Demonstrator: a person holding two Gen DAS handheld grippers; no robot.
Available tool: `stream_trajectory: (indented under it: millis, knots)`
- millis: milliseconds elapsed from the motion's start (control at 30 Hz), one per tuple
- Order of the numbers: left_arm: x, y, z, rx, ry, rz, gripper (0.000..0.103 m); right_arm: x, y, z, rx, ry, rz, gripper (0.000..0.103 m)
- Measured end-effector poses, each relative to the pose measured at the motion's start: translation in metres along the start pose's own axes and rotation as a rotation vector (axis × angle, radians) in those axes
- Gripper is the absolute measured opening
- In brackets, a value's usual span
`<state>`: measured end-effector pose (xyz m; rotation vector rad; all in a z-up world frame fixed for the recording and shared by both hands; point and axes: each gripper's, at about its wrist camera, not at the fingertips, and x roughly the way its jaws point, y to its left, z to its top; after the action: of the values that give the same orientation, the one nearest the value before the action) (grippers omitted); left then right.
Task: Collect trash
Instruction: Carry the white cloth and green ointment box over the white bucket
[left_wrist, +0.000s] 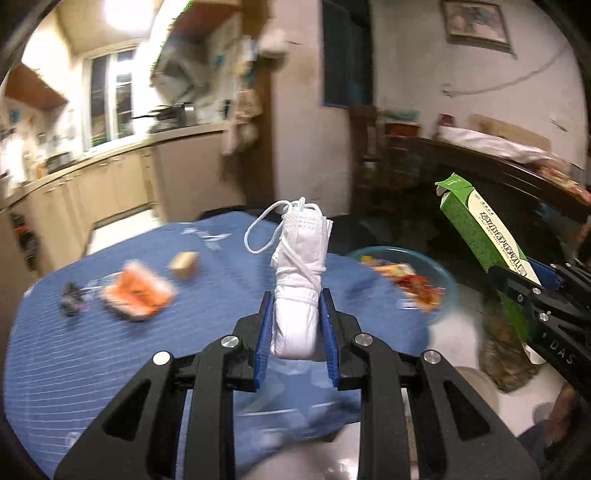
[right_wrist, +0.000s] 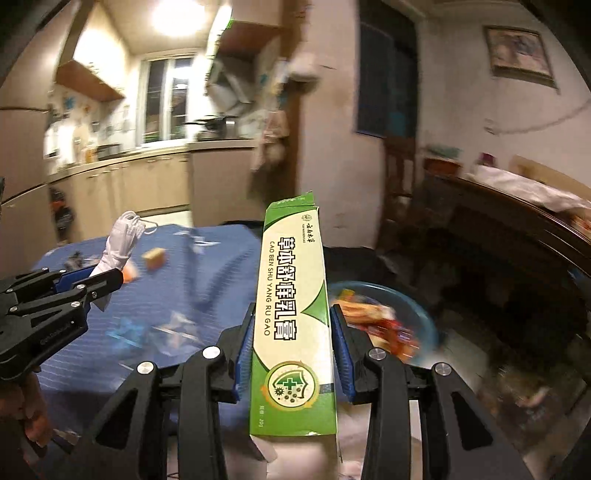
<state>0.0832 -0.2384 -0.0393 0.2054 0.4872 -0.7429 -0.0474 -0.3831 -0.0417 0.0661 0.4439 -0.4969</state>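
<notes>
My left gripper (left_wrist: 296, 300) is shut on a rolled white face mask (left_wrist: 300, 273) whose ear loop sticks up; the same gripper (right_wrist: 107, 275) and mask (right_wrist: 120, 243) show at the left of the right wrist view. My right gripper (right_wrist: 291, 314) is shut on a long green and white carton (right_wrist: 291, 295), held upright; that carton (left_wrist: 484, 236) also appears at the right of the left wrist view. Both are held above a round table with a blue cloth (left_wrist: 110, 350). A blue basin (left_wrist: 439, 273) with colourful wrappers sits beyond the table's right edge.
On the cloth lie an orange packet (left_wrist: 138, 291), a small tan box (left_wrist: 183, 264), a dark scrap (left_wrist: 72, 299) and clear plastic bits (right_wrist: 173, 328). A kitchen counter (left_wrist: 110, 158) runs at the back left. A dark wooden table (left_wrist: 498, 173) stands at the right.
</notes>
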Motion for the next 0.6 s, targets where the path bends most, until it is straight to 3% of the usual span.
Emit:
stream_trajectory:
  millis: [300,600]
  knots:
    - [0.049,-0.127,-0.013,0.112,0.117,-0.193,0.023,-0.013,-0.156,-0.056,0.151,0.129,-0.173,0.039]
    - [0.105,-0.217,-0.056,0.189,0.304,-0.310,0.023,0.028,-0.239,-0.126,0.272,0.343,-0.197,0.039]
